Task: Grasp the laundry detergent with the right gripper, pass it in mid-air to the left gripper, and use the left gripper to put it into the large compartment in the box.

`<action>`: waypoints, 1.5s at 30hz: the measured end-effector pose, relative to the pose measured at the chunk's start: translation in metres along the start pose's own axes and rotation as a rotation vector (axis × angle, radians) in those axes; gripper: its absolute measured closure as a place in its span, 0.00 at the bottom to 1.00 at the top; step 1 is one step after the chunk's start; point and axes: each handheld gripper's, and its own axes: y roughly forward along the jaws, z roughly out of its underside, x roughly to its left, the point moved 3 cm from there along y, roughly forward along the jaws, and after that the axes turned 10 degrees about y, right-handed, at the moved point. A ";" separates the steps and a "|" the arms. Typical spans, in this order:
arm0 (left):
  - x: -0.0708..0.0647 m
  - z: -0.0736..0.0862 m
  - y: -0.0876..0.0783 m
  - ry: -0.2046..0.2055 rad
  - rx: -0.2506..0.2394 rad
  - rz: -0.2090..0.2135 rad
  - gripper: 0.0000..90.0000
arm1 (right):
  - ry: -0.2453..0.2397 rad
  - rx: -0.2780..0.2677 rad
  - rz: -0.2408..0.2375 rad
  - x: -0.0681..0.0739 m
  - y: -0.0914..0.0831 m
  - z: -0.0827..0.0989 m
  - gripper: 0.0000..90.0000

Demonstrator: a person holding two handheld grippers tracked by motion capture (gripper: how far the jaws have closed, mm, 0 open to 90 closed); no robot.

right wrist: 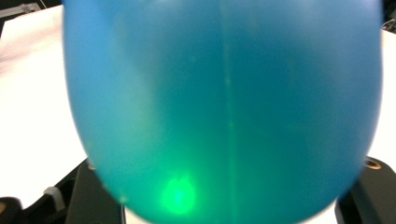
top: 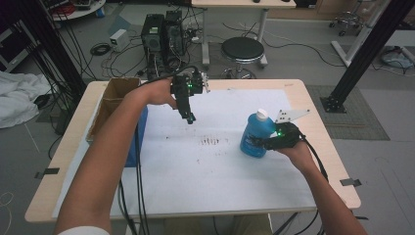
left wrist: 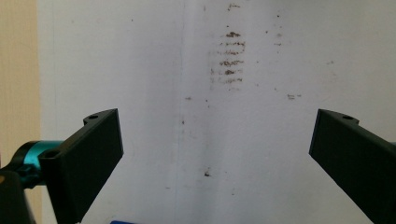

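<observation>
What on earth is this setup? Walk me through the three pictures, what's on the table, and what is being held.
There is no robot here. A person sits at a table and holds a hand-operated gripper in each hand. Each one has two black jaws and a small camera on it.

The high view looks down from above the person's side. In it the left gripper hangs over a white sheet on the table. The right gripper is at a blue bottle with a white cap.

The left gripper view looks along that gripper's own jaws. They stand wide apart with nothing between them, above brown smudges on the sheet.

The right gripper view is very close to the bottle. A jaw shows at each side of it, so the bottle seems gripped.

A cardboard box stands at the table's left edge.
</observation>
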 end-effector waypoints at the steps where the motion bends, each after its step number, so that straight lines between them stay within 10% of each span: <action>1: 0.000 0.000 0.000 0.000 -0.001 0.000 0.03 | 0.000 -0.002 0.000 0.000 0.000 0.000 0.41; 14: -0.001 -0.001 -0.005 -0.007 -0.019 -0.012 0.03 | -0.002 -0.003 0.006 0.006 -0.003 -0.002 0.49; 30: -0.025 -0.015 -0.041 0.000 -0.084 -0.030 0.03 | -0.035 -0.003 -0.026 0.041 -0.048 -0.035 0.50; 45: -0.064 -0.029 -0.066 0.055 -0.093 0.022 0.03 | -0.100 -0.023 -0.169 0.088 -0.055 -0.067 0.50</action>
